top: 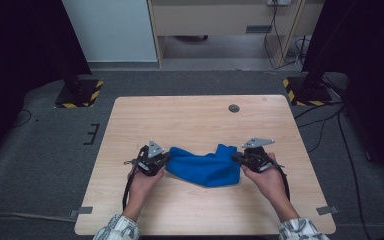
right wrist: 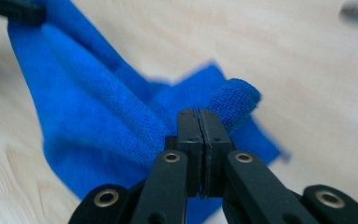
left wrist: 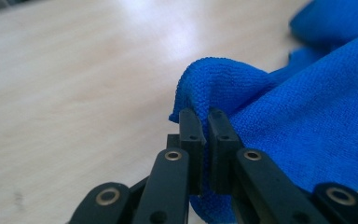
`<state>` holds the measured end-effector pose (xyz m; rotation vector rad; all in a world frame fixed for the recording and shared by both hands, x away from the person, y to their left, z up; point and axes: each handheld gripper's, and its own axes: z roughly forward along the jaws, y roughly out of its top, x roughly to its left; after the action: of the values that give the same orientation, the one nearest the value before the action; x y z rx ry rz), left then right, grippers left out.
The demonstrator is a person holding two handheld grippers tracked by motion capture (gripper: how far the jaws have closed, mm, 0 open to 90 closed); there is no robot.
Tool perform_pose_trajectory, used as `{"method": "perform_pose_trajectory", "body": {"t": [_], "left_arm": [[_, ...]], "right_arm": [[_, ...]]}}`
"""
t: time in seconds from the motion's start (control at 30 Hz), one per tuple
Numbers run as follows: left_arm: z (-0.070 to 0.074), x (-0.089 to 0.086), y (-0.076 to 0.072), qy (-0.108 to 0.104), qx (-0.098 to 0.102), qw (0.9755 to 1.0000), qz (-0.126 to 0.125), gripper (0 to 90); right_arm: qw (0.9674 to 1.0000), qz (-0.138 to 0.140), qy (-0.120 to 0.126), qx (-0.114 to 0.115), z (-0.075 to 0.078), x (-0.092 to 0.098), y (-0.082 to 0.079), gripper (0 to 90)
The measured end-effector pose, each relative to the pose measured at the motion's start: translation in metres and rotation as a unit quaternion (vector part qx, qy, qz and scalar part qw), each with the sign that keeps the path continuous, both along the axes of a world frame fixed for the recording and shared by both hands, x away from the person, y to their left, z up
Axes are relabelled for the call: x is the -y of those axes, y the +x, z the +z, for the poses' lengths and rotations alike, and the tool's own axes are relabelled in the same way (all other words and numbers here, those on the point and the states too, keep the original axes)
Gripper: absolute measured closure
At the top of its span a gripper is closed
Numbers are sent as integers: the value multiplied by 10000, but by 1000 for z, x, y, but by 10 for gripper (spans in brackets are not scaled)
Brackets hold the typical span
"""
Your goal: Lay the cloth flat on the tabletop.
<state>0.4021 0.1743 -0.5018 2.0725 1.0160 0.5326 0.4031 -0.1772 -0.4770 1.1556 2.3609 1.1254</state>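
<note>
No writing can be read anywhere — no labels, no numbers.

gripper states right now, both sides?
Left gripper: closed, pinching a corner of the blue cloth.
Right gripper: closed, pinching the opposite end of the blue cloth.

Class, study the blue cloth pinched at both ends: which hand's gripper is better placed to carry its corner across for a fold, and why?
Probably the right gripper: shut on a raised corner of the blue cloth, beside the bunched end. The left gripper is also shut on the cloth, so it could anchor. The difference is slight.
</note>
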Motion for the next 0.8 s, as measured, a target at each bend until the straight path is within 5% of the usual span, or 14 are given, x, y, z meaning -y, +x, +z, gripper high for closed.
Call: {"method": "perform_pose_trajectory", "body": {"t": [0.23,0.37,0.53,0.7,0.8], "left_arm": [[-17,12,2,448,-543,9972,-239,852],[-17,12,2,449,-578,9971,-229,846],[-17,11,2,435,-547,9973,-230,832],[-16,9,2,417,-476,9978,-194,829],[-15,9,2,410,-445,9980,-186,827]], "right_arm": [[9990,-78,-80,-425,-37,5,-14,886],[9986,-81,-90,-516,-43,5,-14,884],[9991,-131,-14,-395,-40,7,-13,783],[9997,-198,81,-142,-23,12,-11,534],[9996,-254,114,-100,-16,12,-7,470]]}}
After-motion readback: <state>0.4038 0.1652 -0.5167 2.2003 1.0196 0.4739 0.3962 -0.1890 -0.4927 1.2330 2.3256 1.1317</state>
